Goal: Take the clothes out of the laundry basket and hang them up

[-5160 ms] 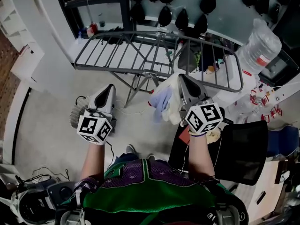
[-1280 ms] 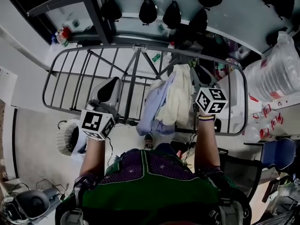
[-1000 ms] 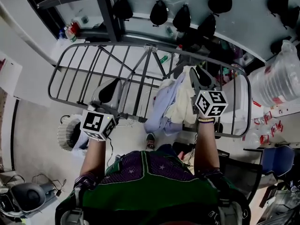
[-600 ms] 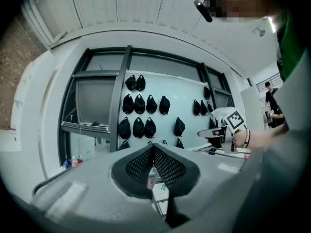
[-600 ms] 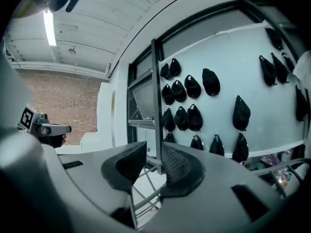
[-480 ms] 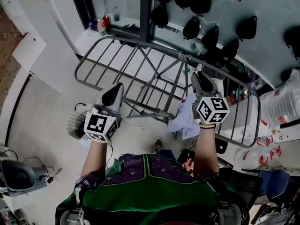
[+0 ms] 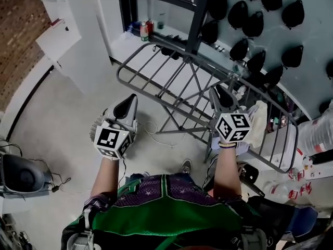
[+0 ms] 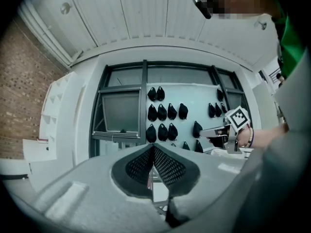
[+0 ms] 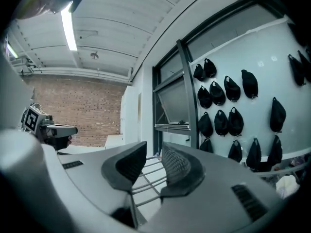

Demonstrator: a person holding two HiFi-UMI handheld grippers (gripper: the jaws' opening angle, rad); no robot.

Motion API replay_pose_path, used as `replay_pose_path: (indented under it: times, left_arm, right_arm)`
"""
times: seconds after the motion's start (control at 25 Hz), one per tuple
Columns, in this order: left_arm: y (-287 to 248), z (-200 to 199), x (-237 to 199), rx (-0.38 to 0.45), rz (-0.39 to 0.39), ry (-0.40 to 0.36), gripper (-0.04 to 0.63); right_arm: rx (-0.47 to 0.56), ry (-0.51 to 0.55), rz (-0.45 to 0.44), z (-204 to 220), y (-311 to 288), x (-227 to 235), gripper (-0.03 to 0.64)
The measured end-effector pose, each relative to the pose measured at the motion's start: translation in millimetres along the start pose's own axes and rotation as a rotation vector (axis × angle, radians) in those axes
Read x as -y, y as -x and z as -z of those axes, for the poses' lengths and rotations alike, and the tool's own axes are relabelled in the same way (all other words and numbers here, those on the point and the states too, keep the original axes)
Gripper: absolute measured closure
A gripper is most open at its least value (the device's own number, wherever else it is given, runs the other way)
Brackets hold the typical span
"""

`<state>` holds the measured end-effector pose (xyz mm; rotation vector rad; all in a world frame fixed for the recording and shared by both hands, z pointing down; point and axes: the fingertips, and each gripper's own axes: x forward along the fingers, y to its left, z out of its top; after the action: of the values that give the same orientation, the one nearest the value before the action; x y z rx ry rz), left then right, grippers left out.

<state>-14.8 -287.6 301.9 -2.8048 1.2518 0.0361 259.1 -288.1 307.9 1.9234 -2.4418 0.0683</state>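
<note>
Cream cloth (image 7: pixel 258 116) now hangs on the drying rack (image 7: pixel 166 106) beside the right gripper (image 7: pixel 223 99), whose fingers, earlier carrying it, stand narrowly apart, empty. Fingers of the left gripper (image 7: pixel 126 104) are closed on nothing above the pale floor (image 7: pixel 57 119).

**Pouches, bottles and a loose cable**

Rows of black pouches (image 7: pixel 240 49) hang on the pale wall ahead of the right hand-held gripper (image 7: pixel 221 94). A few bottles (image 7: pixel 144 31) stand on the sill well ahead of the left hand-held gripper (image 7: pixel 127 101). A white cable (image 7: pixel 152 130) lies on the floor just to its right. A dark rounded machine (image 7: pixel 18 173) sits far to its left. A strip light (image 9: pixel 68 29) glows on the ceiling.
</note>
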Motion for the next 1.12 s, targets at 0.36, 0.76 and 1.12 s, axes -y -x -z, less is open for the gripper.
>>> replay_pose_path:
  times: [0.36,0.76,1.12]
  left_arm:
    - [93,1,-57,-0.004,-0.056,0.02,0.578]
    - [146,-10,-43,-0.006,-0.16,0.026,0.578]
    - [200,-17,-6,-0.038,-0.261,0.013,0.578]
  right_arm:
    - [0.008,-0.001,-0.063,-7,10,-112,0.531]
    - [0.038,0.007,-0.196,-27,35,-154,0.531]
    - [0.054,-0.035,-0.299,-20,82,-168,0.531]
